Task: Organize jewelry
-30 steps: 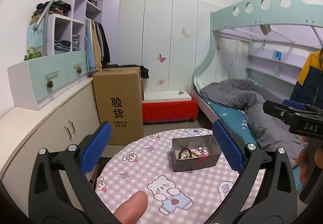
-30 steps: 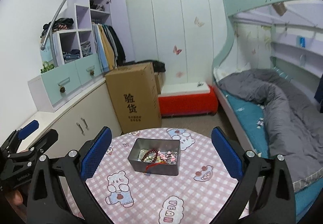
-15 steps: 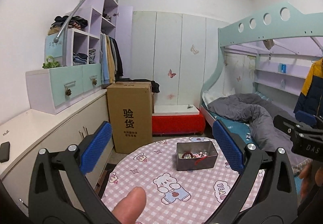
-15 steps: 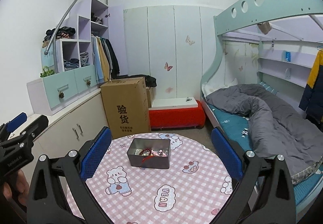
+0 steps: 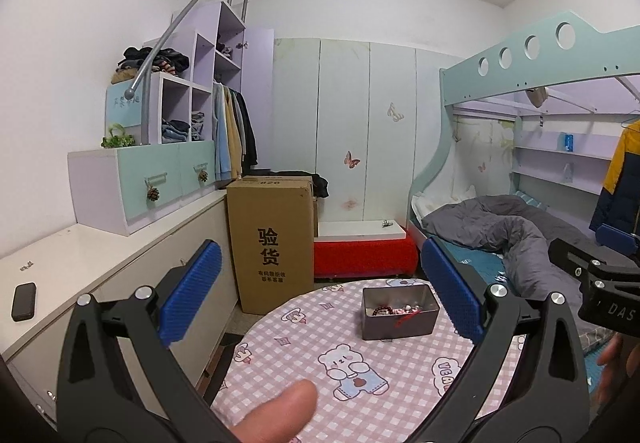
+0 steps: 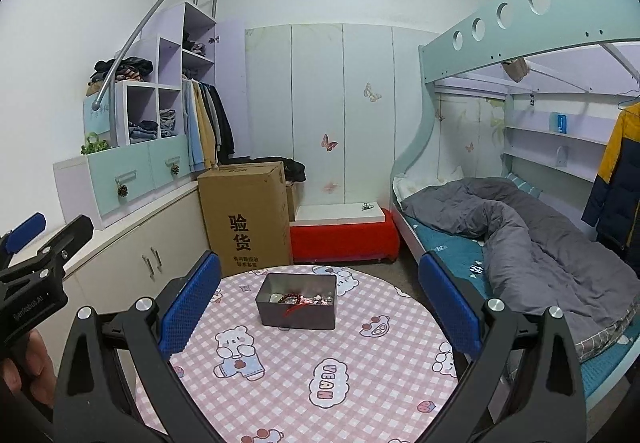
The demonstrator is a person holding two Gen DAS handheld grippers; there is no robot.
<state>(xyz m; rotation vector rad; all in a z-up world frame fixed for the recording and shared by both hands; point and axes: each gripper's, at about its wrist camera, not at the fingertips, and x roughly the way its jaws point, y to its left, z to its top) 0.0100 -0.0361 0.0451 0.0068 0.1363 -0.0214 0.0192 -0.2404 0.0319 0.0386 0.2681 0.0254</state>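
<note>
Hovering above the round desk (image 6: 360,383) with left gripper (image 5: 320,299) and right gripper (image 6: 320,299), both jaws spread wide, empty. Eyeing the metal jewelry tin (image 6: 297,301) at centre frame; lowering slowly, picking one bead strand cleanly.

On the round table with a pink checked bear-print cloth (image 5: 360,367), an open grey metal tin (image 5: 398,313) holding dark red beads and mixed jewelry (image 5: 394,310) sits toward the far edge, well beyond the wide-spread blue-padded left gripper (image 5: 320,303), a fingertip (image 5: 276,413) below.
</note>
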